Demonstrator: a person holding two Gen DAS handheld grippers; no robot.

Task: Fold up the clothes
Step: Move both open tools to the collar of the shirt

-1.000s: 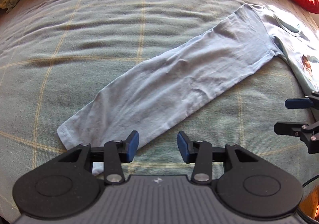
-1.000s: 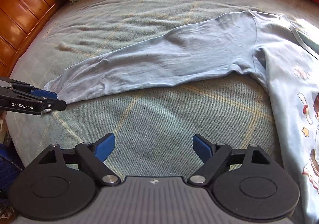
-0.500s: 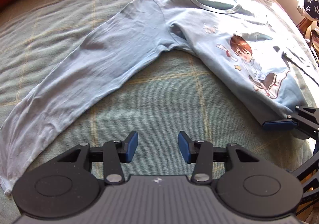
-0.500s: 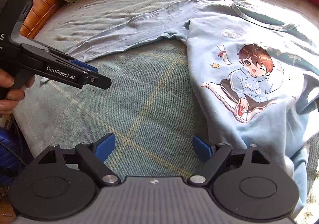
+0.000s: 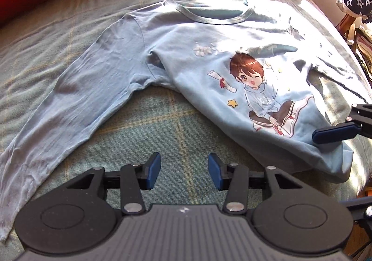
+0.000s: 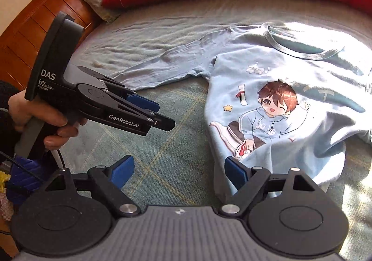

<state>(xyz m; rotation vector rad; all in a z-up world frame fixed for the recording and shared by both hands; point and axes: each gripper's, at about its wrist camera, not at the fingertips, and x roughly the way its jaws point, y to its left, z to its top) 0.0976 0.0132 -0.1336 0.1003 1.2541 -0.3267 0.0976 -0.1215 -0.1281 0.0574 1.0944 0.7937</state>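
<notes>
On the left, the long sleeve of the pale blue shirt runs flat and slightly wrinkled across my green checked bed cover, its cuff trailing toward the near left edge. My left tongs hang over bare cover below the armpit, parted about halfway and gripping nothing. Further right, the shirt's body lies face up with its cartoon print, the bottom hem bunched and the far side rumpled in bright sun. My right tongs stand wide apart and empty, 1 pad just at the hem's near corner.

I judge the hem needs smoothing first: I should pinch both bottom corners low, taking both layers, and pull evenly. The thin, limp knit will crease easily.
</notes>
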